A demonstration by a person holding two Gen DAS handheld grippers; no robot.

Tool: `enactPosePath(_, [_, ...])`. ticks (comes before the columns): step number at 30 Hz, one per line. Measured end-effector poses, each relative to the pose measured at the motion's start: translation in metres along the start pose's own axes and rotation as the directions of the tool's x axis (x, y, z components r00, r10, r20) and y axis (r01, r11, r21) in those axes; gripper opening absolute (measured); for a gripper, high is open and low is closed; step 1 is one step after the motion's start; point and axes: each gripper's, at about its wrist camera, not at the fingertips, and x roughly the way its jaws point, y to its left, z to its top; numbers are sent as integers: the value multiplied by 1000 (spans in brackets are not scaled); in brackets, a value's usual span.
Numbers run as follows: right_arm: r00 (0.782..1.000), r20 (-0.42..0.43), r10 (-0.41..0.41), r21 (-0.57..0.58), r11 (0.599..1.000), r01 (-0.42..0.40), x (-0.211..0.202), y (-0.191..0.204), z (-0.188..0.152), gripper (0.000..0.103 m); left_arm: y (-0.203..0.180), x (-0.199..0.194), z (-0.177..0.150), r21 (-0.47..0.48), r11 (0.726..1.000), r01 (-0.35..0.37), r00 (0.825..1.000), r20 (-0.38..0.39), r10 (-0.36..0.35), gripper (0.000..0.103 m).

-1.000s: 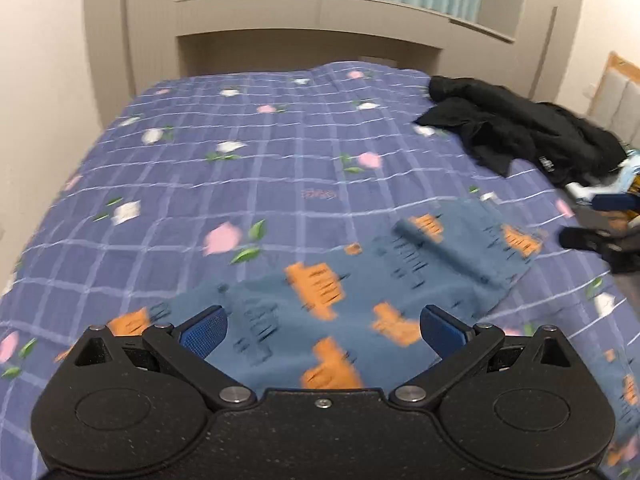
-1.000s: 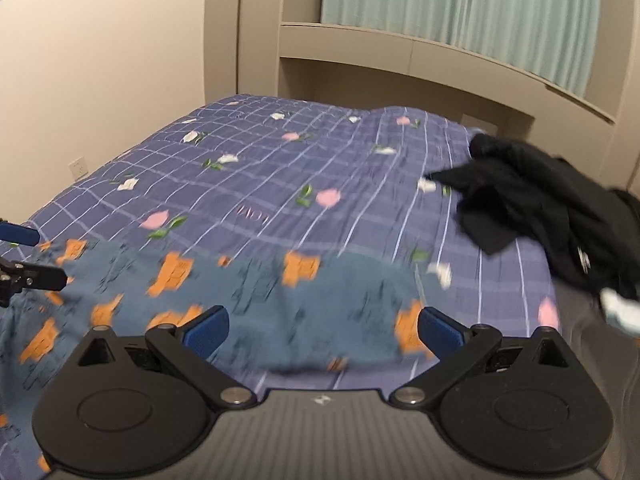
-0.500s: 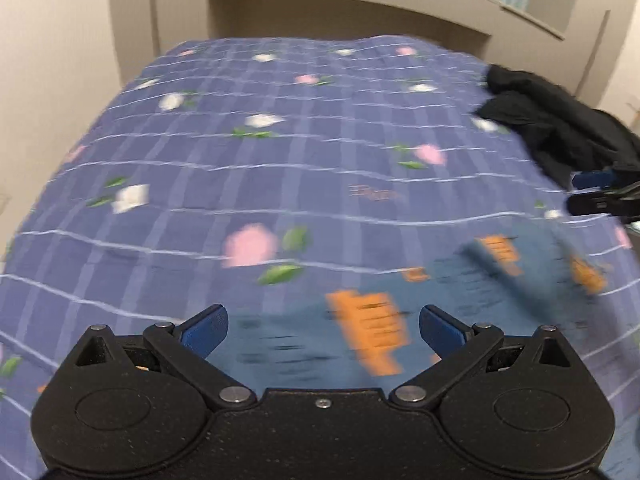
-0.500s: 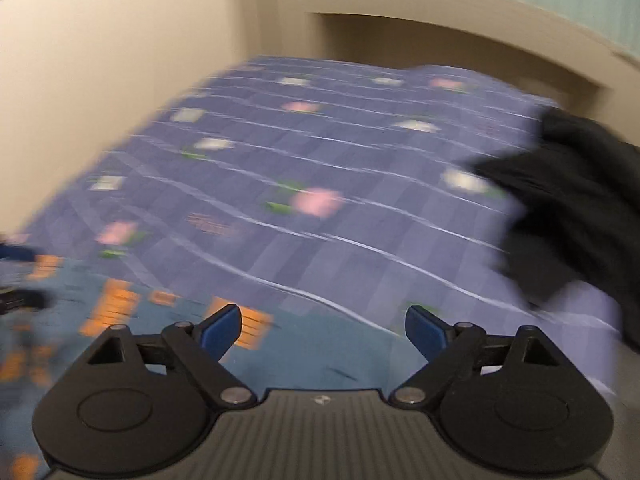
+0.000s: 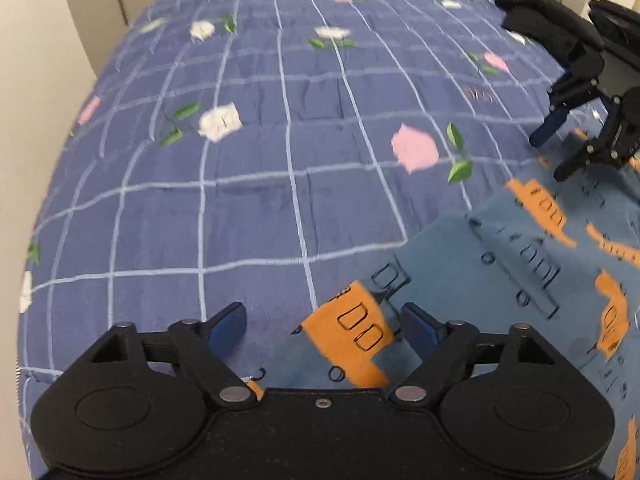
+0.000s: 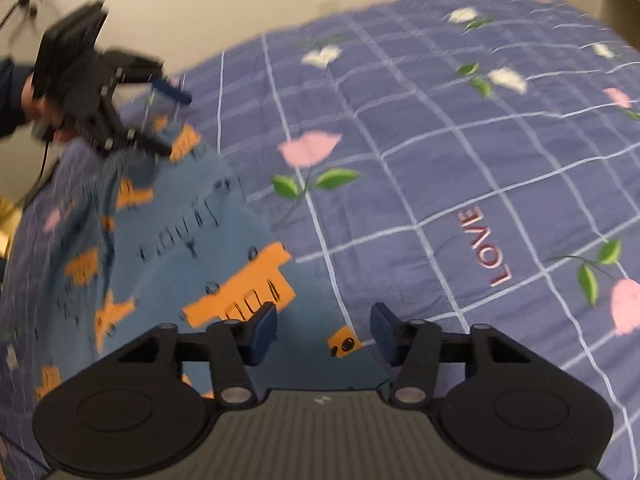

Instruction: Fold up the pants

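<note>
The pants (image 5: 532, 248) are blue with orange blocks and lie flat on the bed. In the left wrist view my left gripper (image 5: 324, 328) is open, low over one far corner of the pants, with cloth between its fingers. In the right wrist view my right gripper (image 6: 324, 330) is open over the other far corner of the pants (image 6: 192, 240). Each gripper shows in the other's view: the right one (image 5: 560, 152) and the left one (image 6: 164, 120), both open above the cloth edge.
The bed has a purple checked bedspread (image 5: 280, 160) with flowers and the word LOVE (image 6: 486, 246). A heap of black clothes (image 5: 540, 12) lies at the far right of the bed. A beige wall (image 6: 200, 0) with sockets runs along the left side.
Both grippers have dropped low and tilted down toward the pants' far edge, each over one corner. Their jaws are narrower than before but still open.
</note>
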Motion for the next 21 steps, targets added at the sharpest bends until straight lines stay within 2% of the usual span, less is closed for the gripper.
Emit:
enactPosePath(2, [999, -33, 24, -17, 1000, -25, 7, -2, 1, 46, 1, 6, -1, 16, 1000, 25, 1000, -18, -25, 74])
enactPosePath(4, [997, -76, 32, -23, 999, -34, 12, -6, 1, 42, 3, 6, -3, 33, 998, 56, 998, -21, -55, 70])
enactPosePath(5, [995, -89, 40, -30, 999, -43, 11, -8, -2, 39, 3, 7, -2, 39, 997, 70, 997, -20, -69, 64])
enactPosePath(7, [994, -94, 58, -48, 997, -63, 12, -8, -2, 33, 5, 6, -4, 41, 994, 100, 995, -24, -99, 50])
enactPosePath(8, [993, -99, 63, -46, 997, -67, 12, -10, -2, 20, 5, 6, -5, 41, 993, 106, 994, -24, -105, 42])
enactPosePath(10, [991, -108, 73, -53, 995, -79, 13, -11, -2, 9, 5, 4, -7, 49, 994, 102, 995, -16, -101, 26])
enactPosePath(11, [992, -107, 68, -65, 995, -76, 13, -9, -2, 3, 5, 3, -8, 53, 994, 101, 995, -14, -100, 9])
enactPosePath(16, [996, -61, 59, -76, 995, -64, 2, -3, -5, 2, 1, -2, -9, 59, 995, 84, 996, 10, -85, 1])
enactPosePath(21, [999, 38, -1, -9, 1000, 1, -20, -13, -2, 2, 14, -13, 5, -10, 1000, 23, 994, 106, -22, 1])
